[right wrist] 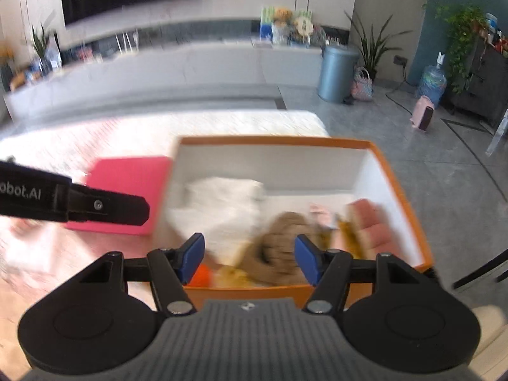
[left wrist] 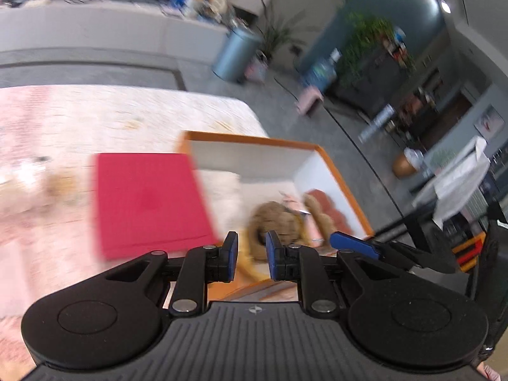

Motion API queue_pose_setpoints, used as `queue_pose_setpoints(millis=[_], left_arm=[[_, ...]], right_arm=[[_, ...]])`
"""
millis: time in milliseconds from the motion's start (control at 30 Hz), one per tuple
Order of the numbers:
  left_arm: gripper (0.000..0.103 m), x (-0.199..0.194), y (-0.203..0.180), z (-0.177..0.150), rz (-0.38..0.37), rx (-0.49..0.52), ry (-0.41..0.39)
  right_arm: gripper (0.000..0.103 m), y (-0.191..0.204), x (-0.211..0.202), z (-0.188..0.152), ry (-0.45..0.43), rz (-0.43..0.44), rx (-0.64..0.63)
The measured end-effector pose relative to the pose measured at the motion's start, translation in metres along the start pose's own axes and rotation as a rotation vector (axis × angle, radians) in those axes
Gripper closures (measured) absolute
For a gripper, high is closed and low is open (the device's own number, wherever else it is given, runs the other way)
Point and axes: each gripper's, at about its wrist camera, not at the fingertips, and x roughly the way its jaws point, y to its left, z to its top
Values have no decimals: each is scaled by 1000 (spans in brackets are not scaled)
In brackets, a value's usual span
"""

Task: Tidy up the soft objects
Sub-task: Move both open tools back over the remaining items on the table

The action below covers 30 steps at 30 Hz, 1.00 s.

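An orange box (right wrist: pixel 273 140) with white walls sits on a pale pink patterned cover (right wrist: pixel 95 139). Inside lie a white plush (right wrist: pixel 228 203), a brown plush (right wrist: pixel 285 238) and a blurred pink soft thing (right wrist: pixel 368 219). My right gripper (right wrist: pixel 249 250) hangs open above the box's near end, nothing between its pads. My left gripper (left wrist: pixel 250 247) hovers over the box's near left corner, its pads a narrow gap apart and empty. The brown plush (left wrist: pixel 279 222) shows beyond them. A flat red square (left wrist: pixel 149 200) lies left of the box (left wrist: pixel 254 139).
Blurred small pale and tan things (left wrist: pixel 60 187) lie on the cover at the left. Beyond the cover is grey floor with a blue-grey bin (right wrist: pixel 338 73), a pink stool (right wrist: pixel 424 117), a water bottle (right wrist: pixel 431 82) and potted plants. A long white low cabinet (right wrist: pixel 190 66) runs along the back.
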Motion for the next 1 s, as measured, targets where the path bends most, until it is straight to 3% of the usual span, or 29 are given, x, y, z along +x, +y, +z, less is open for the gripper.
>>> queue_pose_setpoints(millis=[267,433,567,700,800,1000], left_arm=[[82,-87,83,-33,136,-75,-105],[83,-116,133,-48,233,-129,-123],[77,-120,174,-56,314,-167,-92],[72,-110,203,-58,368,-126,-39],[65,-98,213,-54,349,-72,4],[61,-70,220,-52,319,50,91]], right_arm=[[42,90,-13,-30,-88,171,51],[42,147,-5,-43,-91,240,-28],[42,185,15,-48,-46,281,-85],[42,212,43,-51,15,295,-136],[46,228,68,-52,64,294,-164],[52,252,111,-50,130,318,-199]])
